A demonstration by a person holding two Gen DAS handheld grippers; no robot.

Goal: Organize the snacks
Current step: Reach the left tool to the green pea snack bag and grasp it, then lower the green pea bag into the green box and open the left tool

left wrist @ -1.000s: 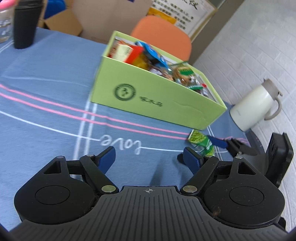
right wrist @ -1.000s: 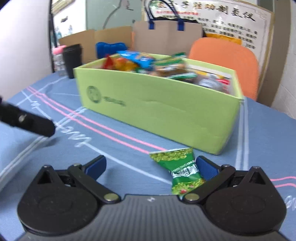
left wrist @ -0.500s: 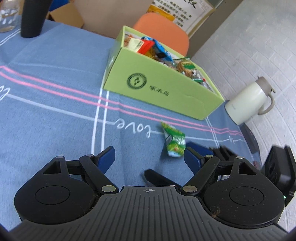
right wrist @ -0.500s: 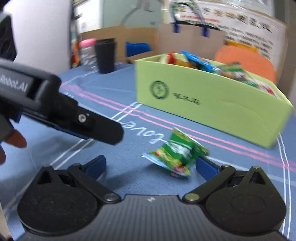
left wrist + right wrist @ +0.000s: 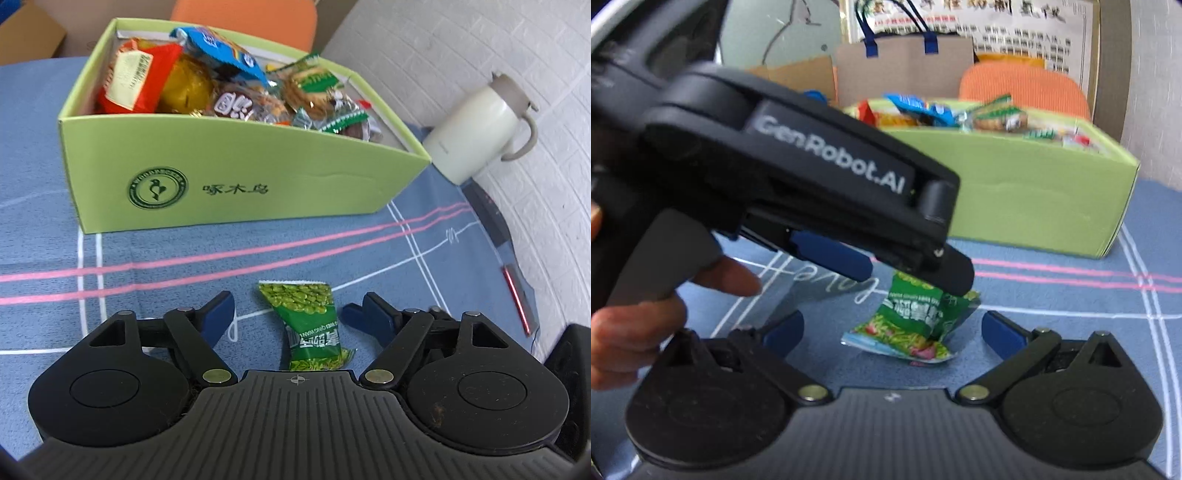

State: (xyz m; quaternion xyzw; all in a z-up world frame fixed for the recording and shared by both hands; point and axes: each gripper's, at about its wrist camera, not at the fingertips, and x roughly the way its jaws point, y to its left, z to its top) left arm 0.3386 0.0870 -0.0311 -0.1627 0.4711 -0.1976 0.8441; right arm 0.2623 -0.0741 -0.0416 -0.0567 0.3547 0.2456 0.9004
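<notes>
A green pea snack packet (image 5: pixel 309 325) lies flat on the blue-clothed surface (image 5: pixel 40 236), squarely between the spread fingers of the left tool (image 5: pixel 291 310), which grips nothing and leaves clear gaps on both sides of the packet. The packet's long axis runs straight away from that tool, one crimped end near its body and the other pointing at the box, so the fingers would close across its narrow width. The right tool (image 5: pixel 892 326) is also wide open and empty, facing the same packet (image 5: pixel 916 325) from another angle; in its view the left tool's finger reaches down over the packet, though I cannot tell if it touches. I judge the left tool the nearer and better lined up for the pick. Just beyond the packet, straight ahead of both tools, stands the open lime-green cardboard box (image 5: pixel 236 177), already heaped with wrapped snacks in red, blue, gold and green. A cream jug (image 5: pixel 480 133) sits off to the right of the box.
</notes>
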